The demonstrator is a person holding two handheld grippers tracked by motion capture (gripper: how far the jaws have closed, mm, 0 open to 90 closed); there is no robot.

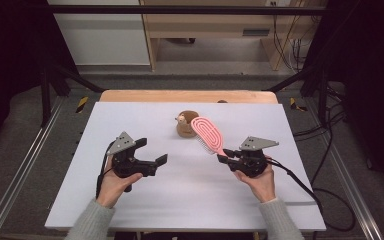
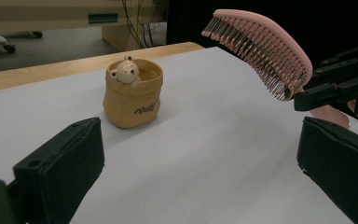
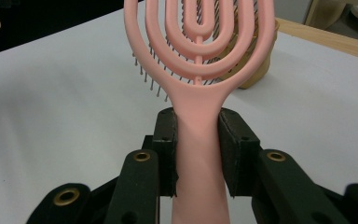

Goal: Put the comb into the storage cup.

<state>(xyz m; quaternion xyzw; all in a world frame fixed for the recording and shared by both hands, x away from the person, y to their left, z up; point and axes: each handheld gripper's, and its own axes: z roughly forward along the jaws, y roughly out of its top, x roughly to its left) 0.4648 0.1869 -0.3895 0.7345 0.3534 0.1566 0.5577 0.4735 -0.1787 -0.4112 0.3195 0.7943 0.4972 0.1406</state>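
A white sheet (image 1: 180, 200) covers the table across the middle of the high view, with a strip of bare pale wood (image 1: 187, 96) showing along its far edge. Round the table runs a dark metal frame, and grey carpeted floor lies at either side. At the top of the frame stand a white cabinet (image 1: 100, 32) and light wooden furniture (image 1: 210, 25); loose black cables (image 1: 325, 150) trail down the right side.

Right of centre in the high view, the right gripper (image 1: 223, 159) is clamped on the handle of a pink hairbrush (image 1: 207, 134), a hand behind it. The right gripper view, lower centre, shows both black pads pressed flat against the handle, the looped brush head rising toward the top of the frame with its bristles turned away from the camera. From the left gripper view, upper right, the brush is lifted clear of the sheet, bristles facing down and left.

Just left of the brush head, upper centre of the high view, stands a small tan pot (image 1: 185, 125) with a little bear figure at its rim; whether the brush touches it is hard to judge, though the left gripper view suggests a gap.

The left gripper (image 1: 152, 152) sits left of centre, jaws spread wide with nothing between them.
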